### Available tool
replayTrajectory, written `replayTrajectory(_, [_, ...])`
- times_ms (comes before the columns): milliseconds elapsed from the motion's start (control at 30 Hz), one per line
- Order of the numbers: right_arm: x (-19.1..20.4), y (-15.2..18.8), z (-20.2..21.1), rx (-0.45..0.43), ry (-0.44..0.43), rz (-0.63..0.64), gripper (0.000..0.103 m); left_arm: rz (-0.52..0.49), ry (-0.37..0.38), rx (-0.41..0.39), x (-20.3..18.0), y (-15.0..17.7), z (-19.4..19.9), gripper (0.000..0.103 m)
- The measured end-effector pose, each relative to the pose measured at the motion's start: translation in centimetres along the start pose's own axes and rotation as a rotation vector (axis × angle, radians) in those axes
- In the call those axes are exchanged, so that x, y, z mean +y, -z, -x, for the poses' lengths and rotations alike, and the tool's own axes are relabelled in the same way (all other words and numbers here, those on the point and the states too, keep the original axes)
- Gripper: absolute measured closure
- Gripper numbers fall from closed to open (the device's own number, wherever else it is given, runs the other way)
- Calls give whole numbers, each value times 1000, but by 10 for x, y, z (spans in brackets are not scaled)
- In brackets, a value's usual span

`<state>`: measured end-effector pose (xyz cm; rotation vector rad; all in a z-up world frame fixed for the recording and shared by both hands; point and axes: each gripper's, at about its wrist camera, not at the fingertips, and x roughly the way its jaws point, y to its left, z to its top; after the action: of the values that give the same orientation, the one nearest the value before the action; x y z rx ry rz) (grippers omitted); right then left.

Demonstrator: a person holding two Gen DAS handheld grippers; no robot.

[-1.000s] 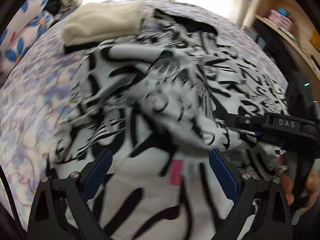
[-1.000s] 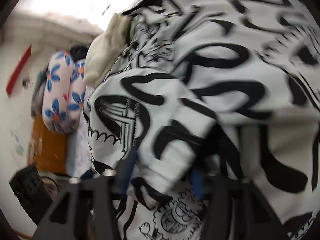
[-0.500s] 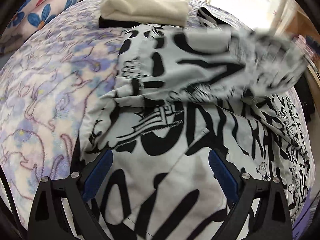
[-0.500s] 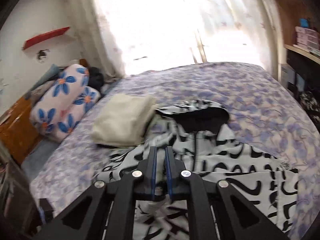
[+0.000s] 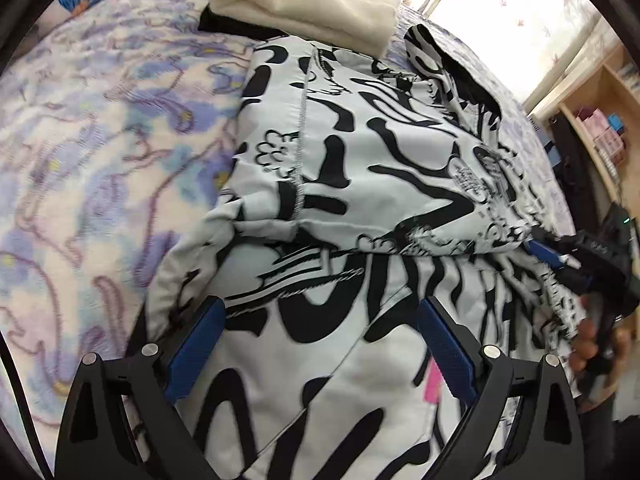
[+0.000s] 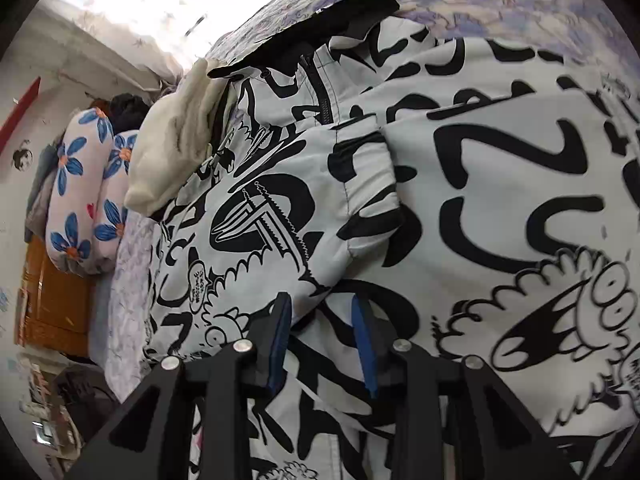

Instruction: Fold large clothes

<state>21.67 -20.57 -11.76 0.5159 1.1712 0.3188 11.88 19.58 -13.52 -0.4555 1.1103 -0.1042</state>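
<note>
On the bed (image 5: 100,128), a white jacket (image 5: 360,152) with black graffiti print lies spread over the purple flowered cover, one sleeve folded across the body, black-lined hood (image 6: 320,28) at the far end. A folded cream blanket (image 5: 304,4) touches the jacket's far edge; a blue-flowered pillow (image 6: 76,200) sits beyond it. Left gripper (image 5: 320,344) points steeply down over the near part of the jacket, jaws wide apart, nothing between the pads, cloth only underneath. Right gripper (image 6: 322,340) also points down, at the jacket's right side; its jaws have just been opening and now stand partly apart, with a fold of sleeve edge at the gap; pads don't look pressed on it. In the left view the right gripper shows at the jacket's right edge, a hand (image 5: 592,344) on its grip. Bare bed cover lies open left of the jacket; a wooden shelf (image 5: 600,92) stands close on the right.
</note>
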Motion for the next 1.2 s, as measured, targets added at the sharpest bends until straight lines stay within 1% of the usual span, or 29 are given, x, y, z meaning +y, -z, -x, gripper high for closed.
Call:
replayTrajectory(67, [1, -2, -6, -20, -24, -23, 69, 17, 43, -4, -2, -5, -4, 7])
replayTrajectory(133, [3, -6, -13, -41, -61, -54, 69, 43, 60, -9, -3, -12, -9, 7])
replayTrajectory(200, [6, -10, -18, -73, -74, -63, 68, 69, 93, -21, -2, -21, -16, 7])
replayTrajectory(233, [8, -11, -19, -86, -70, -52, 68, 81, 100, -26, -1, -25, -19, 7])
replayTrajectory(267, [13, -11, -22, -93, -51, -29, 72, 95, 95, -33, 0, -29, -22, 8])
replayTrajectory(300, [17, -11, -23, -98, -21, 1, 90, 118, 79, -45, 1, -34, -24, 16])
replayTrajectory(333, [22, -12, -22, -104, 14, 33, 99, 132, 61, -53, 3, -36, -24, 23])
replayTrajectory(367, [24, -11, -20, -110, 34, 56, 99, 150, 38, -58, 5, -37, -24, 37])
replayTrajectory(400, [25, -8, -13, -130, 27, 64, 99, 175, 23, -61, 9, -38, -24, 47])
replayTrajectory(433, [28, -3, -3, -162, 16, 76, 99, 195, 28, -63, 14, -37, -24, 52])
replayTrajectory(467, [31, 4, 7, -187, 13, 90, 99, 212, 35, -67, 19, -35, -23, 60])
replayTrajectory(500, [32, 9, 11, -199, 13, 94, 100, 222, 34, -66, 23, -33, -24, 66])
replayTrajectory(567, [32, 23, 9, -195, 51, 101, 99, 228, 44, -61, 30, -30, -25, 68])
replayTrajectory(633, [27, 32, -10, -149, 127, 123, 99, 225, 58, -53, 32, -31, -26, 68])
replayTrajectory(667, [21, 33, -16, -128, 127, 112, 99, 215, 52, -43, 30, -32, -26, 68])
replayTrajectory(700, [14, 32, -19, -116, 107, 84, 99, 199, 33, -30, 26, -34, -25, 68])
replayTrajectory(733, [9, 30, -16, -112, 76, 45, 96, 182, 15, -22, 25, -36, -22, 68])
replayTrajectory(800, [6, 26, -8, -100, 51, 7, 92, 131, -30, -8, 16, -35, -13, 66])
replayTrajectory(900, [7, 29, 11, -83, 73, -2, 91, 37, -76, -6, -4, -36, 10, 65])
replayTrajectory(967, [9, 33, 22, -97, 117, 7, 91, -21, -103, -26, -21, -43, 22, 64])
replayTrajectory(1033, [16, 37, 38, -138, 138, 32, 91, -72, -122, -66, -33, -50, 36, 62])
replayTrajectory(1067, [19, 39, 44, -164, 147, 46, 91, -99, -126, -96, -43, -56, 40, 57])
replayTrajectory(1133, [31, 38, 51, -212, 138, 87, 91, -134, -132, -142, -54, -68, 42, 55])
replayTrajectory(1200, [44, 30, 45, -235, 136, 124, 91, -153, -120, -161, -64, -82, 35, 55])
